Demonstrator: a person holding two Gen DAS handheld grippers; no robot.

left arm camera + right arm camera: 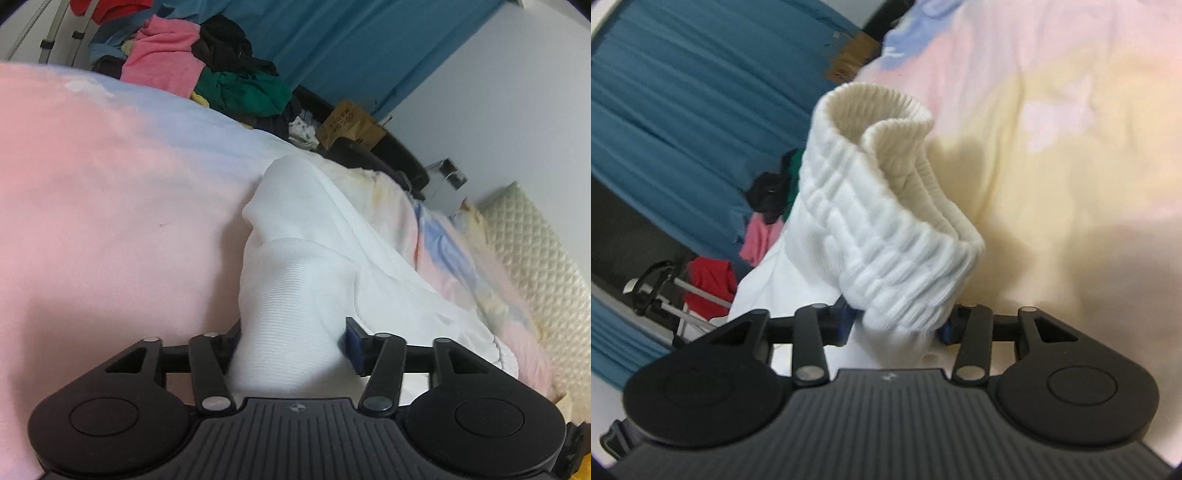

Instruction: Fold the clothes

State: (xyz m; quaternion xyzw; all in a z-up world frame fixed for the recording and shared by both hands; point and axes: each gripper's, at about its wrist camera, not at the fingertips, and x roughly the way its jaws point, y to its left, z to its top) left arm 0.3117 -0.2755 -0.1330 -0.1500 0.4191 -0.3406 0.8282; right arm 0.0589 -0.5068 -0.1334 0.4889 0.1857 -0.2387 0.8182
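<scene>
White sock (pixel 291 295) fills both grips: the left gripper (pixel 291 347) pinches its smooth end, and the right gripper (pixel 895 326) clamps just below the ribbed cuff (pixel 886 206).

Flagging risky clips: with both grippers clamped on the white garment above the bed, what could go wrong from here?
The right gripper pinches the white knit garment's ribbed cuff only near its edge, so it may slip out. The left gripper holds a thick bunched wad of the garment, which may make for an uneven fold.
</scene>
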